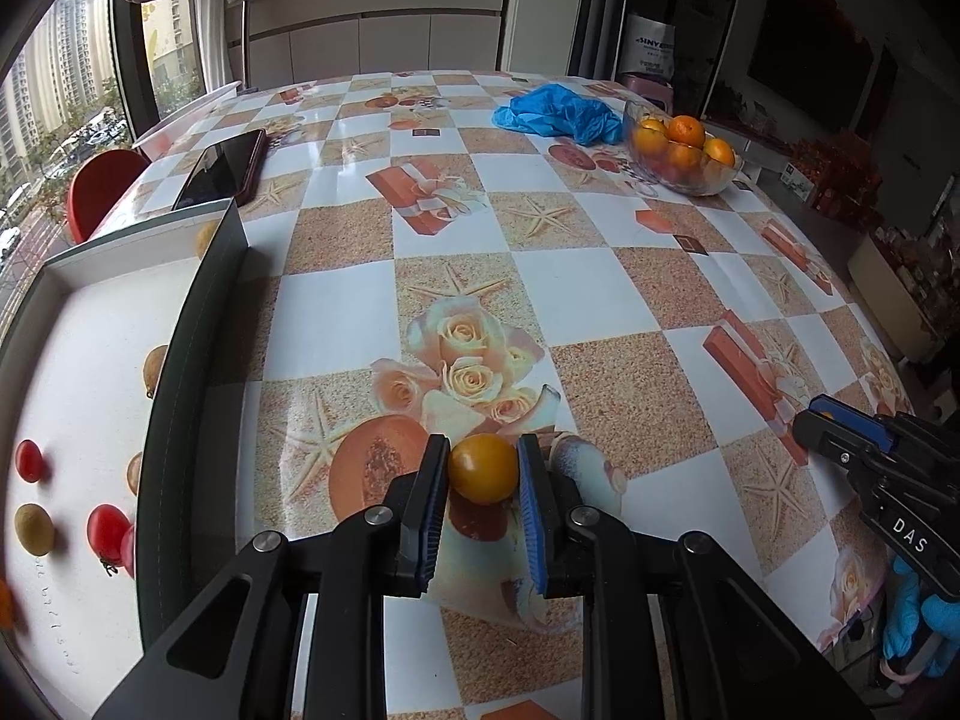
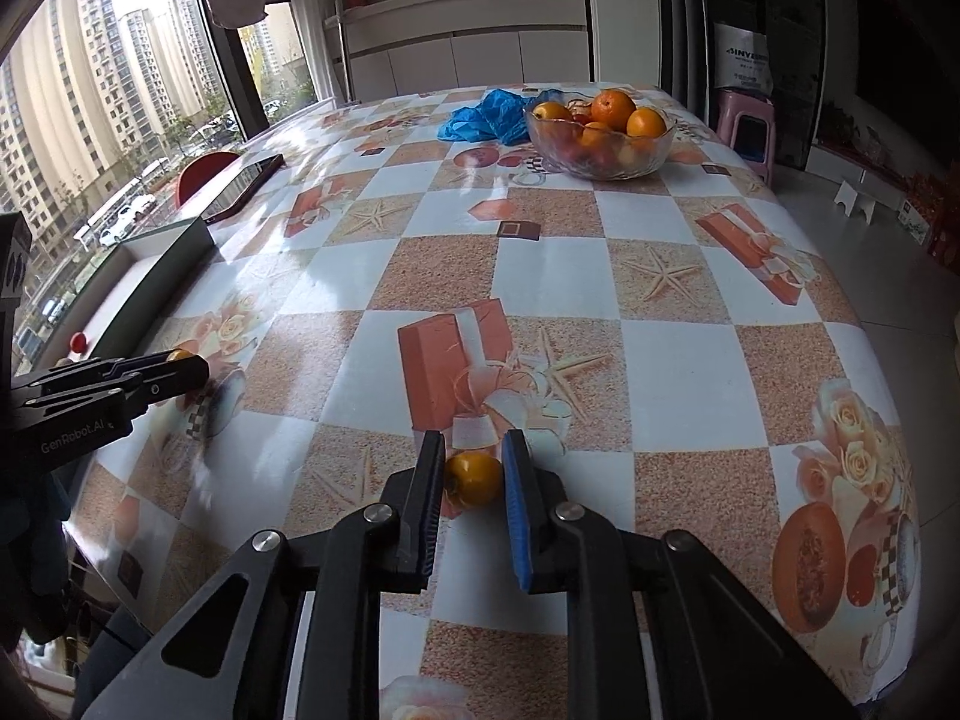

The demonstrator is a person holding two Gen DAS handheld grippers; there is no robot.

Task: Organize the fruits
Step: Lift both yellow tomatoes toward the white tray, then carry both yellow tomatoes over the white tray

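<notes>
Legible writing: "DAS" in white on the body of my right gripper point(image 1: 819, 420), seen from the left wrist; "GenRobot.AI" on the body of my left gripper point(image 2: 180, 360), seen from the right wrist; "SINYE…" on a white bag point(image 1: 651, 51) behind the table, the rest cut off. Faint handwriting on the tray floor point(image 1: 57, 618) is too blurred to read

My left jaws pinch a yellow cherry tomato point(image 1: 483, 468) low over the patterned tablecloth point(image 1: 600, 276), just right of the tray's dark wall. My right jaws pinch a second yellow tomato point(image 2: 474, 478), pads pressing both its sides; contact with the cloth I cannot tell

In the white tray point(image 1: 90, 252): red tomatoes point(image 1: 107, 531) and brownish round fruits point(image 1: 33, 528), several half hidden behind the wall. Far side: glass bowl point(image 2: 600, 165) of oranges, blue crumpled plastic point(image 2: 480, 114) touching it, dark phone point(image 1: 225, 168). A blue-gloved hand point(image 1: 918, 618) is cut by the frame edge
</notes>
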